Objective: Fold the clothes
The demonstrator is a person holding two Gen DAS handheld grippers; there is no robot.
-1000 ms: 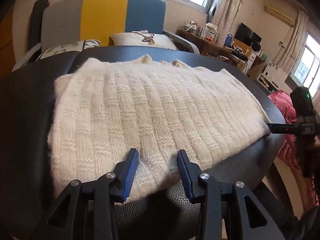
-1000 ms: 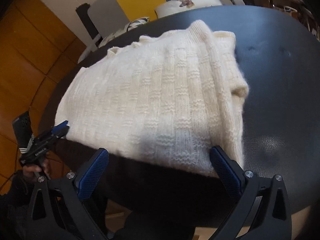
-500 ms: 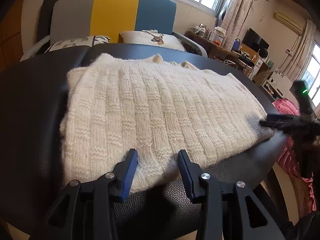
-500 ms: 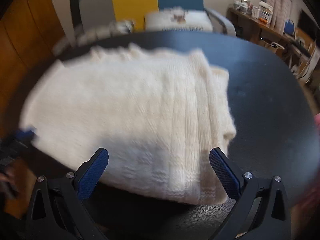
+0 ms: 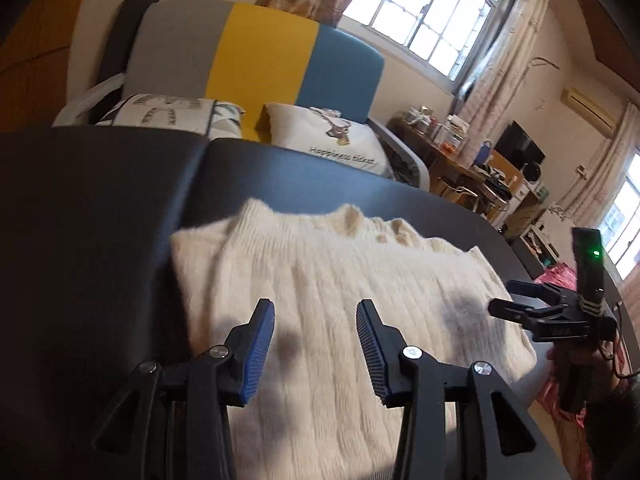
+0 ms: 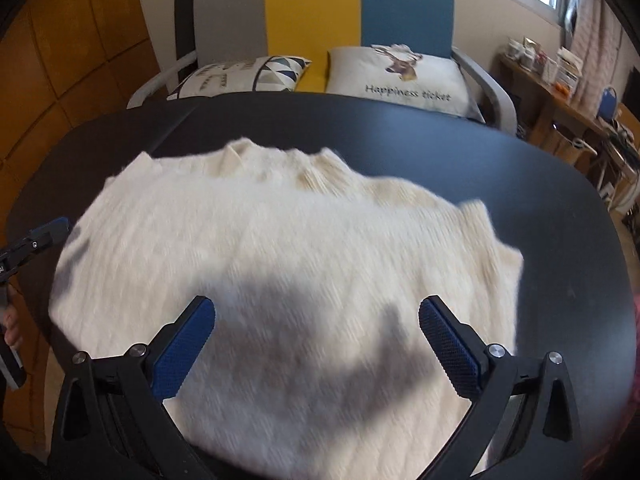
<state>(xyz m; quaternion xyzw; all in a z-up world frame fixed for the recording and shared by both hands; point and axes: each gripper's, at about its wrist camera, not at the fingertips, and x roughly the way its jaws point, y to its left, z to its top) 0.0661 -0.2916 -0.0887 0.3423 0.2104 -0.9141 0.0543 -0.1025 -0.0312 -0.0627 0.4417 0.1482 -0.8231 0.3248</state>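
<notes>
Left wrist view: both grippers have lifted from the sweater's near edge and now hover above it — left gripper and right gripper both spread, empty. Folded sweater lies flat on the black table; another fold may follow.

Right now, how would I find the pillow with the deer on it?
Look past the black table with the white sweater to the gray, yellow and blue sofa. Two pillows lie on its seat. The deer pillow is the one under the blue part, plain white with the words "Happiness ticket"; the other pillow has triangles.
</notes>
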